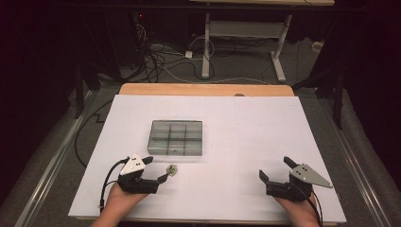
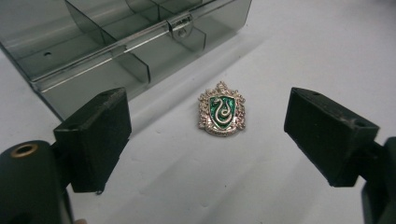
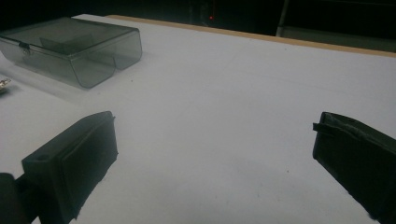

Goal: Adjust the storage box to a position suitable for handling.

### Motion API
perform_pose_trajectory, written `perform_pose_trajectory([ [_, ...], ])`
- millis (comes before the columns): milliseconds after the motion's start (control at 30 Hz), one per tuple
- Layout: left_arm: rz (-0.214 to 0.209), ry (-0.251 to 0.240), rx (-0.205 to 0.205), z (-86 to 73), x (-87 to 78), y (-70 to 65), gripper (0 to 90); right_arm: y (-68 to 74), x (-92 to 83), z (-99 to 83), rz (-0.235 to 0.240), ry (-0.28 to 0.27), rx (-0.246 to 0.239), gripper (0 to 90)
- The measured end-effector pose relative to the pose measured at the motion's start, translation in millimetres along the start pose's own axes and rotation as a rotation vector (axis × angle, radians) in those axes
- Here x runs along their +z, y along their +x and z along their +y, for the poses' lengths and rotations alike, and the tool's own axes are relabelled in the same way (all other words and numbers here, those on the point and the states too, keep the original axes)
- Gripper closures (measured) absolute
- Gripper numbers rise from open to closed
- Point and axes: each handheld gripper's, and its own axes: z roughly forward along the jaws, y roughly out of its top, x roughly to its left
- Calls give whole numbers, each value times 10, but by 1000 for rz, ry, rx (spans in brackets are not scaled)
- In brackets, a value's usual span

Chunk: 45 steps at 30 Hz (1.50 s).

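Left gripper: jaws wide apart, holding nothing, low over the white table sheet at near left.
Crest badge: silver and green, flat on the sheet between and just beyond the jaws, untouched.
Smoky compartment box: closed, just beyond the badge.
Right gripper: near right, jaws wide, empty.

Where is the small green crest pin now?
The green crest pin lies flat on the white table sheet, just before the smoky box, beside the open left gripper.
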Motion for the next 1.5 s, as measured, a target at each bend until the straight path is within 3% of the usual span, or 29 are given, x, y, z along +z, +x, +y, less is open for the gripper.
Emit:
perform_pose_trajectory([
  [33, -1, 27, 10, 19, 41, -7, 141, -2, -7, -6, -4, 4, 4, 4],
  [167, -9, 57, 7, 38, 117, -14, 141, -12, -29, -26, -5, 11, 4, 4],
  [200, 1, 92, 26, 58, 170, -31, 141, -12, -55, -42, -4, 20, 1, 4],
  [467, 10, 180, 75, 139, 358, -100, 148, -28, -142, -90, -4, 34, -4, 4],
  [833, -14, 231, 87, 203, 478, -101, 239, -60, -279, -146, -23, 31, -5, 4],
  [1167, -33, 221, 77, 204, 491, -95, 379, -98, -375, -193, -46, 30, 0, 4],
  [1500, -18, 210, 59, 198, 478, -73, 492, -106, -404, -209, -54, 32, 8, 4],
])
